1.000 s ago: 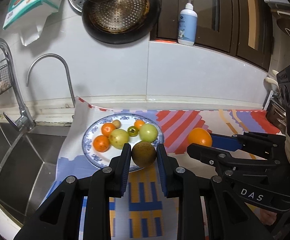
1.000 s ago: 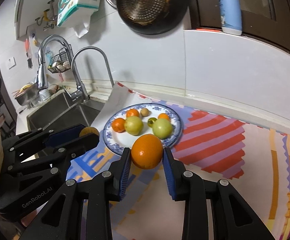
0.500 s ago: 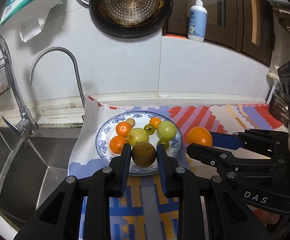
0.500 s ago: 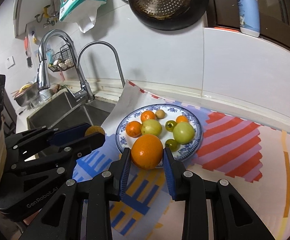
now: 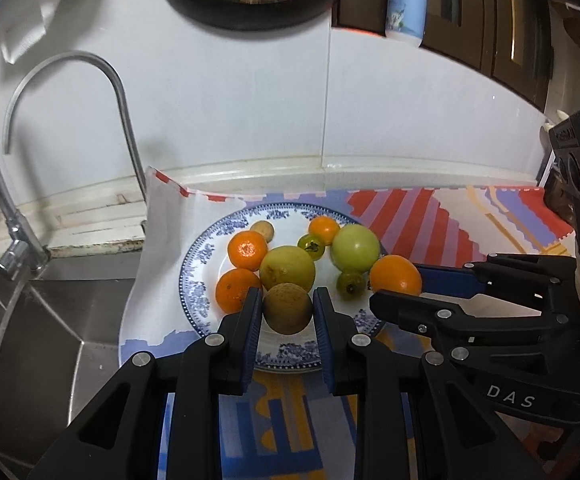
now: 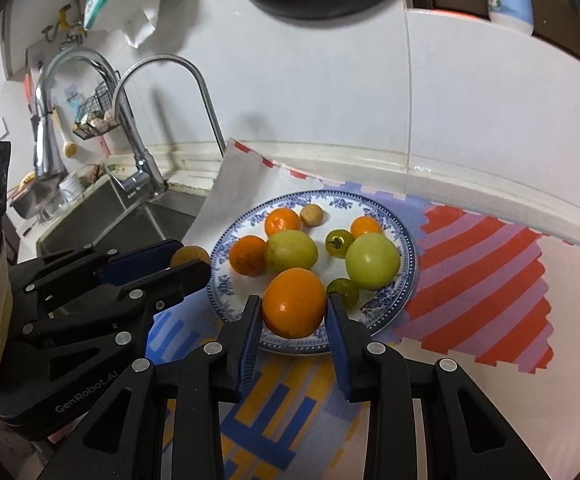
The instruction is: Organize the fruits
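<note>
Brown round fruit (image 5: 288,309) sits clamped in your left tool (image 5: 287,312), poised over the near rim of the blue-patterned plate (image 5: 194,276). Your right tool (image 6: 293,312) grips the large orange (image 6: 293,302), likewise above the plate's near edge. Tangerines, green tomatoes and a yellow-green fruit (image 5: 287,267) lie on the plate, on the patterned cloth (image 6: 486,280) covering the counter beside the sink (image 5: 22,320).

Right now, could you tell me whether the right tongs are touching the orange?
Touching. The right wrist view shows the orange pinched between both blue pads of the right tongs, no gap on either side, above the plate.
</note>
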Action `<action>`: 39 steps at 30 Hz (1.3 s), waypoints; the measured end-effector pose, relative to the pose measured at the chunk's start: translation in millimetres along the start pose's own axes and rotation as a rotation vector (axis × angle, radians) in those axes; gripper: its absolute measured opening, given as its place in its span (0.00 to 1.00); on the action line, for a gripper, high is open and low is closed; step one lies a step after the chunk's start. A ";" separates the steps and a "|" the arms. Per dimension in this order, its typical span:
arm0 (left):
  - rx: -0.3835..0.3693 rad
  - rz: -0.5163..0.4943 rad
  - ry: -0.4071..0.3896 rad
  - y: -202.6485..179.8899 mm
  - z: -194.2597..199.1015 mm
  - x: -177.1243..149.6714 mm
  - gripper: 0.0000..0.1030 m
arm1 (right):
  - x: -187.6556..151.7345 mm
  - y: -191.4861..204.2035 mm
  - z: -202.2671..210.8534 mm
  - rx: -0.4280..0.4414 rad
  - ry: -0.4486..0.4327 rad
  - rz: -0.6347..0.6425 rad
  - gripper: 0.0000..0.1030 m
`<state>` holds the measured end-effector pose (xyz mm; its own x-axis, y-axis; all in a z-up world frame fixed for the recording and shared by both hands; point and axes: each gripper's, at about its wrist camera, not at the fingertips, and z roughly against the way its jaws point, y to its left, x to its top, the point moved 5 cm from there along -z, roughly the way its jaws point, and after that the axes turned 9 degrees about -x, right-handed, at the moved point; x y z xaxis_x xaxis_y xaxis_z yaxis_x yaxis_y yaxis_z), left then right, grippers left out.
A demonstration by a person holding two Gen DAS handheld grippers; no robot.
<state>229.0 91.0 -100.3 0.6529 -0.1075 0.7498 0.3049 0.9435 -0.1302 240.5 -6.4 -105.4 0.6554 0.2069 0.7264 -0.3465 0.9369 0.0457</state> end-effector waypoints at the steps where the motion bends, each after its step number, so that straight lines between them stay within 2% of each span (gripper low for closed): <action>1: 0.000 -0.001 0.010 1.7 -4.6 -0.2 0.26 | 0.1 -0.4 -5.6 0.000 0.009 0.001 0.32; 9: -0.013 0.002 0.074 14.2 -35.4 -8.2 0.26 | -1.4 -3.6 -36.8 0.003 0.055 -0.003 0.32; 17: -0.002 -0.011 0.093 21.4 -48.3 -10.1 0.26 | -3.8 -4.5 -53.0 0.002 0.079 -0.002 0.32; 19: 0.001 -0.010 0.093 22.6 -48.0 -10.1 0.28 | -4.4 -4.1 -54.2 0.005 0.082 -0.002 0.32; 20: 0.004 -0.008 0.092 23.2 -47.5 -9.8 0.33 | -4.9 -3.9 -55.0 0.008 0.083 -0.004 0.32; 22: 0.020 -0.007 0.084 24.2 -44.4 -8.7 0.33 | -5.6 -4.3 -54.9 0.010 0.084 -0.010 0.33; 23: 0.025 -0.005 0.082 24.6 -42.7 -8.3 0.33 | -5.7 -5.2 -55.2 0.011 0.084 -0.016 0.36; 25: 0.036 0.002 0.073 25.0 -37.2 -7.6 0.34 | -5.4 -6.9 -52.5 0.013 0.080 -0.030 0.40; 32: 0.067 0.026 0.021 15.3 -5.5 -4.9 0.35 | -4.9 -15.7 -24.2 -0.050 0.033 -0.037 0.41; 35: 0.069 0.030 -0.013 5.9 11.9 -1.1 0.40 | -2.7 -20.0 -0.2 -0.091 -0.014 -0.051 0.41; 39: 0.088 0.026 -0.057 -8.0 36.2 3.8 0.51 | -1.7 -23.3 31.6 -0.116 -0.066 -0.064 0.41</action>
<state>203.9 94.3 -72.9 0.6185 -0.0674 0.7829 0.2250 0.9698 -0.0943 226.2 -37.5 -86.1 0.6268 0.1308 0.7681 -0.2231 0.9747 0.0161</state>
